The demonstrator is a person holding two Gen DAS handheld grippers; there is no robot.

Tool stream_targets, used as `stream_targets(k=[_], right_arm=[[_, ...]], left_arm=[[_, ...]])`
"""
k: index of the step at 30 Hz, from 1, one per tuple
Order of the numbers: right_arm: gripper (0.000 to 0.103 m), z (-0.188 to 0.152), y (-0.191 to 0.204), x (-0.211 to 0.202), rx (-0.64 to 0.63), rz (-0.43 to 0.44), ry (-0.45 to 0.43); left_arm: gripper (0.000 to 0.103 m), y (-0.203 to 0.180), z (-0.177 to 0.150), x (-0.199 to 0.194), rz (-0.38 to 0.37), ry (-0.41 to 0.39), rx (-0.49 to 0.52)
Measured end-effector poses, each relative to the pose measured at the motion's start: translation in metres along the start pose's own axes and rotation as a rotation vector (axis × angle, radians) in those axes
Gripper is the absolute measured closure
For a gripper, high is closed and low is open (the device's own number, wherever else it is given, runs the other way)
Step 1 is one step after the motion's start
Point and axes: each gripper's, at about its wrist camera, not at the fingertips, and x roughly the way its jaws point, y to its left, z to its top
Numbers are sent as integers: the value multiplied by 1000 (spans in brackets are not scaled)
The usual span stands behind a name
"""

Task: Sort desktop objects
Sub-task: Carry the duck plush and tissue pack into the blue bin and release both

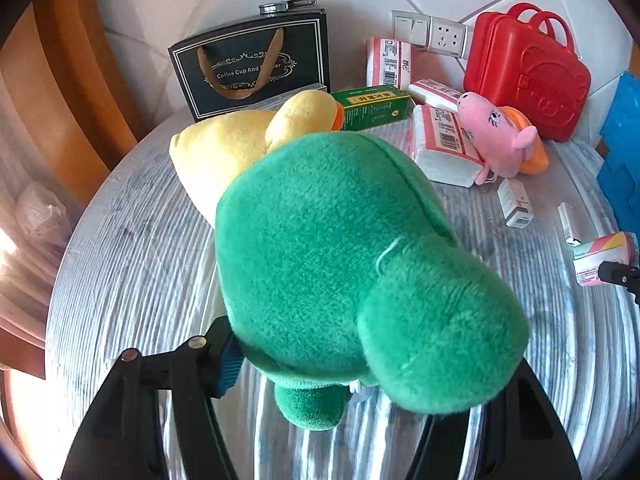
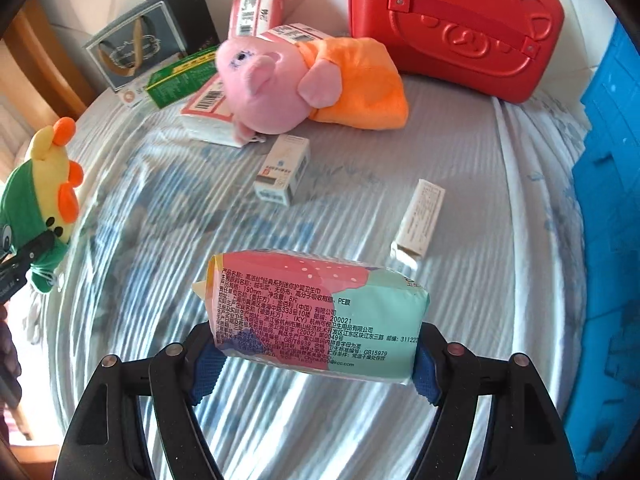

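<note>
Red case (image 2: 452,20) stands at the back by the wall, likely the sorting bin. L gripper (image 1: 352,364), part-closed, clamps the green plush (image 1: 340,264) clear of the table (image 1: 132,264); R gripper (image 2: 312,364) pinches the pad pack (image 2: 316,312) by its 2 ends, lifted for carrying.

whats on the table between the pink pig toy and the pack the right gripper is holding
A small white box lies on the striped tablecloth between the pink pig toy and the pack; otherwise bare cloth. The right wrist view shows it.
</note>
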Motion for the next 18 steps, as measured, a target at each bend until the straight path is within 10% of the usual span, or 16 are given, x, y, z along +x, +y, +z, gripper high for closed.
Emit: stream_targets(k=[18], right_arm=[[27, -51, 8, -154, -67, 50, -148]], left_arm=[[40, -50, -9, -161, -33, -147, 95]])
